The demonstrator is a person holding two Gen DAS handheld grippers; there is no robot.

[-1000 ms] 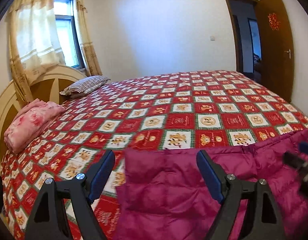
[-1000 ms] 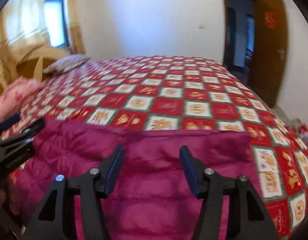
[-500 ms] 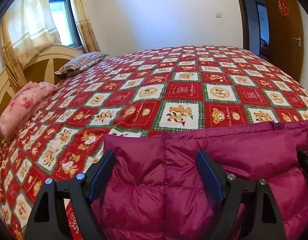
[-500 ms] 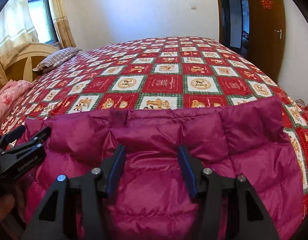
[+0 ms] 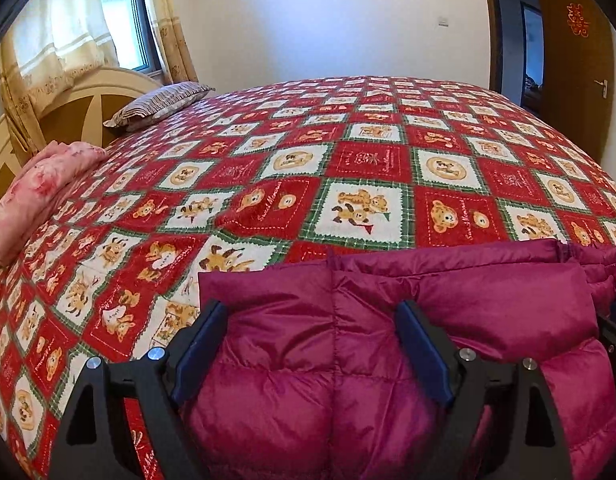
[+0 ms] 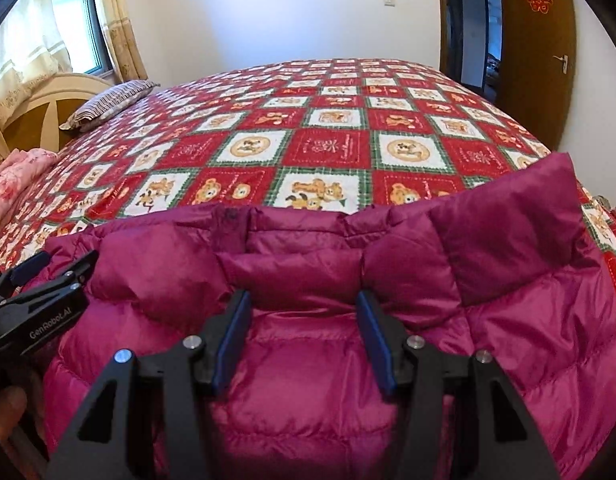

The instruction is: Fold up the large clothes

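A magenta quilted down jacket point(image 5: 387, 340) lies flat on the near edge of the bed, and it fills the lower half of the right wrist view point(image 6: 327, 280). My left gripper point(image 5: 311, 344) is open, its jaws wide apart over the jacket's left part. My right gripper point(image 6: 302, 332) is open over the jacket's middle, below the collar. The left gripper also shows at the left edge of the right wrist view point(image 6: 48, 272). Neither gripper holds any cloth.
The bed has a red patchwork bedspread point(image 5: 367, 160) with bear prints. A pink folded blanket point(image 5: 40, 188) and a striped pillow point(image 5: 160, 102) lie by the wooden headboard point(image 5: 68, 112) on the left. A wooden door point(image 5: 571, 60) stands open at the far right.
Both grippers have moved down and forward over the jacket, which now fills more of each view. Both stay open.
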